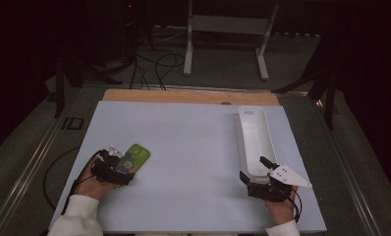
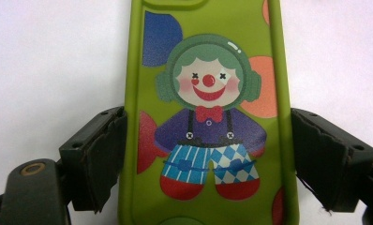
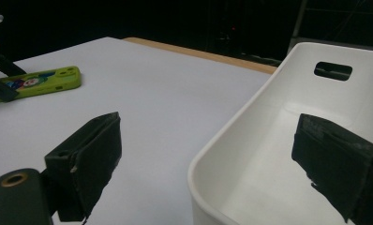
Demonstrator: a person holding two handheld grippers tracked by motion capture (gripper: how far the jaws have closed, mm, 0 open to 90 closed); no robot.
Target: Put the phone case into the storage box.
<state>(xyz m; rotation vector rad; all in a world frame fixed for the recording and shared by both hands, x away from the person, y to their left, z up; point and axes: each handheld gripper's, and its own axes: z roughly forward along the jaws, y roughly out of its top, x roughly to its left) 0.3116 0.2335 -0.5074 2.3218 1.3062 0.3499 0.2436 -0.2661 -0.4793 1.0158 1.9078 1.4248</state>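
Observation:
A green phone case [image 1: 134, 157] printed with a clown lies flat on the white table [image 1: 188, 142] at the near left. My left gripper [image 1: 121, 166] holds its near end, a pad pressed against each long edge. In the left gripper view the phone case [image 2: 208, 93] runs up between the jaws of the left gripper [image 2: 208, 159]. My right gripper [image 1: 253, 167] stands open at the near end of a long white tray [image 1: 256, 137]. In the right gripper view the right gripper [image 3: 210, 140] straddles the wall of the tray [image 3: 241, 122], one jaw outside and one inside. The phone case [image 3: 39, 80] lies far left.
The tray lies lengthwise along the table's right side and has nothing in it; a handle slot [image 3: 332, 71] is cut in its far end. A wooden strip [image 1: 188, 96] borders the table's far edge. Beyond it are a white stand [image 1: 228, 29] and floor cables [image 1: 156, 64].

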